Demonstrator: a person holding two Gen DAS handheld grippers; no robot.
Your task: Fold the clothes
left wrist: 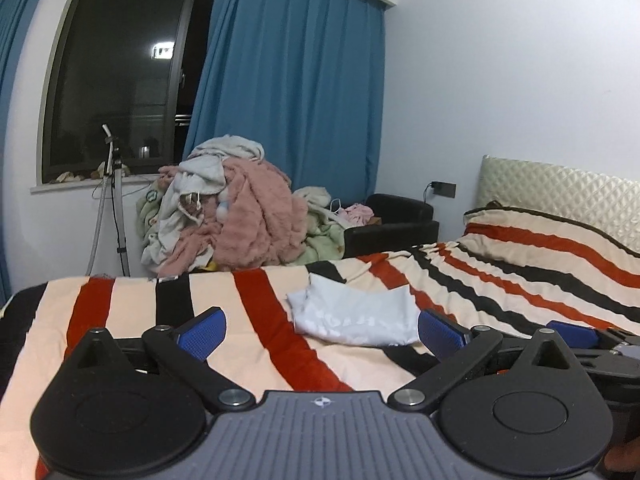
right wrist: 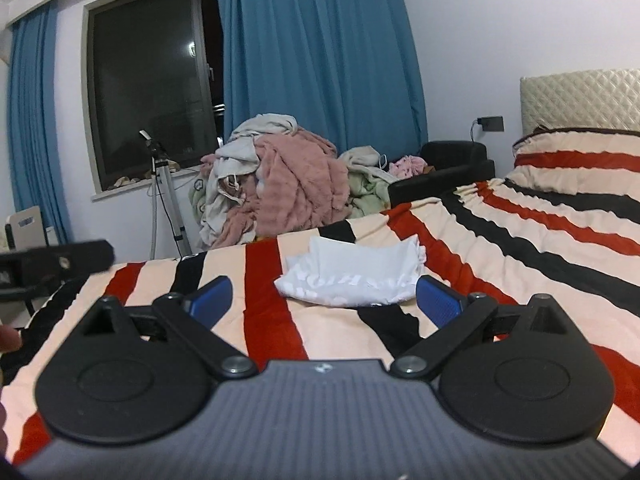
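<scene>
Both claws, left claw [left wrist: 322, 330] and right claw [right wrist: 324, 300], gape wide and empty above the white garment [right wrist: 352, 280].

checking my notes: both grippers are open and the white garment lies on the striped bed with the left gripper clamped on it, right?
Not quite: the left gripper is open and holds nothing, as the left wrist view shows. The white garment does lie on the striped bed, and the right gripper is open too.
</scene>
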